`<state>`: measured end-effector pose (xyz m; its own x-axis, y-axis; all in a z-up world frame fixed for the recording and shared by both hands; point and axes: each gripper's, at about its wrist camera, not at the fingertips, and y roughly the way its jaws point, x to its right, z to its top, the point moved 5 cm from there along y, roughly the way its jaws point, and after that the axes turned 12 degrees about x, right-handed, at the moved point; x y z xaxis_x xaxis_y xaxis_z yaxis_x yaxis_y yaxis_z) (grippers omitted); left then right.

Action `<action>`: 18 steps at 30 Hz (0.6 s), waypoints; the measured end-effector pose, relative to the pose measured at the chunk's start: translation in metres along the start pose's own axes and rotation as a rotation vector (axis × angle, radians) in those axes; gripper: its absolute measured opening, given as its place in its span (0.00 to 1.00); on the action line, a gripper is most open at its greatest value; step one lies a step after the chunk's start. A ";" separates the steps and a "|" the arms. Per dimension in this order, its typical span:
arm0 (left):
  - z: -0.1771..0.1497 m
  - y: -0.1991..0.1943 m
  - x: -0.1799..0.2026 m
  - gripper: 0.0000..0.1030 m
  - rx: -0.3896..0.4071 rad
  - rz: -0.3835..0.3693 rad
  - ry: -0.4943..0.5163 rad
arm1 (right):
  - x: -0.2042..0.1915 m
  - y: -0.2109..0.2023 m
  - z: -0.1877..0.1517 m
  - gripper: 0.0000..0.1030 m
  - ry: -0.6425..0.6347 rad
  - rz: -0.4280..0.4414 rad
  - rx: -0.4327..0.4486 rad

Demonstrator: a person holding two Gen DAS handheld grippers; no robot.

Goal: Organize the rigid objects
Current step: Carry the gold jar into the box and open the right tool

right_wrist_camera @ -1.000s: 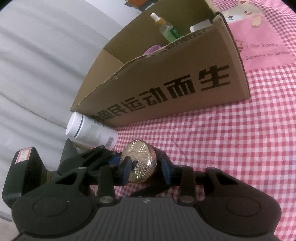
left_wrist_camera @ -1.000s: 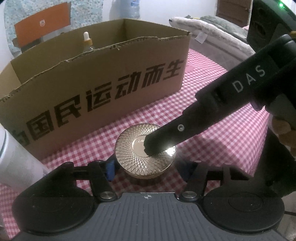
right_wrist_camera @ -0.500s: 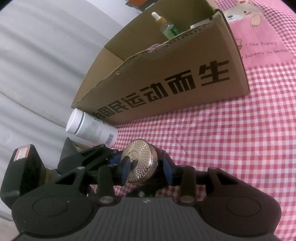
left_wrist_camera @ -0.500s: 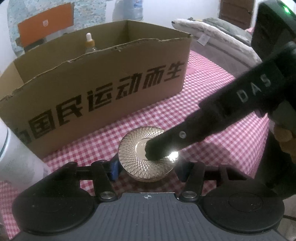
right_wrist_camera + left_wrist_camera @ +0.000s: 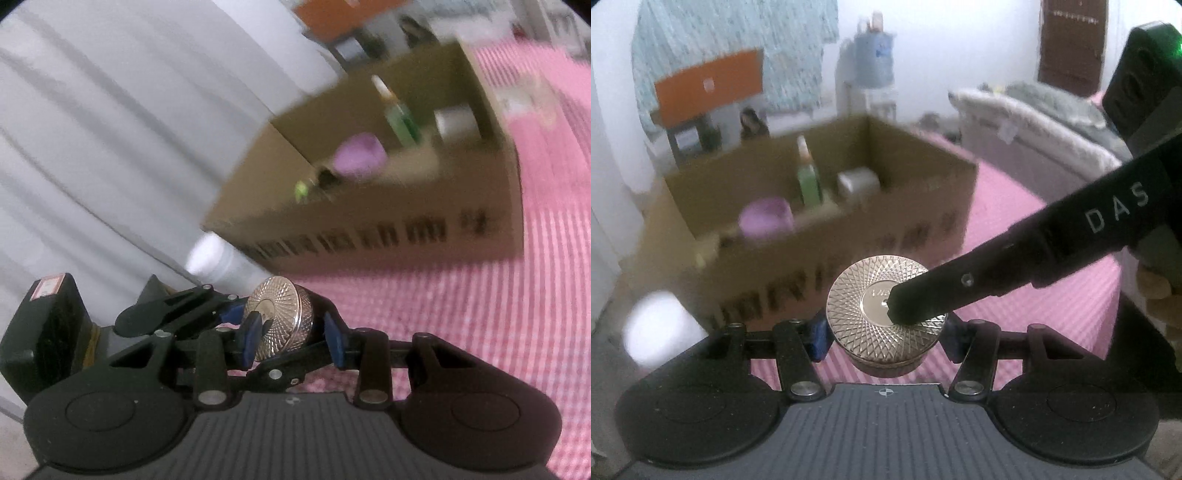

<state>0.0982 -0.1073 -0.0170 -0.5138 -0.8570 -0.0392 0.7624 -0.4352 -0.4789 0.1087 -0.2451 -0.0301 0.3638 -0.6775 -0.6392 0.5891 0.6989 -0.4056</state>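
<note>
While both grippers (image 5: 884,334) (image 5: 291,338) clamp the gold-lidded jar (image 5: 886,308), blur smears the cardboard box's (image 5: 849,236) lettering.

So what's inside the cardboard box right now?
In the cardboard box: a purple container, an upright green dropper bottle and a white jar. The near wall hides the box floor.

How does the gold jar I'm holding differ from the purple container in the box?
The gold jar is metallic with a faceted lid; the purple container is plain and matte. The gold jar is gripped outside the cardboard box by both grippers; the purple container sits inside it, untouched. Both look round and squat.
</note>
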 end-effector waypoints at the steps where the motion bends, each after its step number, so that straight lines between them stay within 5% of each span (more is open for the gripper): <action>1: 0.009 -0.004 -0.002 0.54 0.023 0.008 0.003 | -0.006 -0.003 0.007 0.39 -0.023 0.007 0.019; 10: 0.071 0.010 -0.014 0.54 0.133 0.059 0.009 | -0.029 -0.012 0.078 0.39 -0.166 0.043 0.139; 18: 0.085 0.067 -0.040 0.54 0.051 0.075 -0.096 | 0.001 0.032 0.130 0.40 -0.167 0.024 0.064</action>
<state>0.2027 -0.1255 0.0271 -0.4168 -0.9089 0.0120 0.8174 -0.3805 -0.4326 0.2217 -0.2534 0.0416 0.4901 -0.6931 -0.5286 0.6218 0.7030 -0.3453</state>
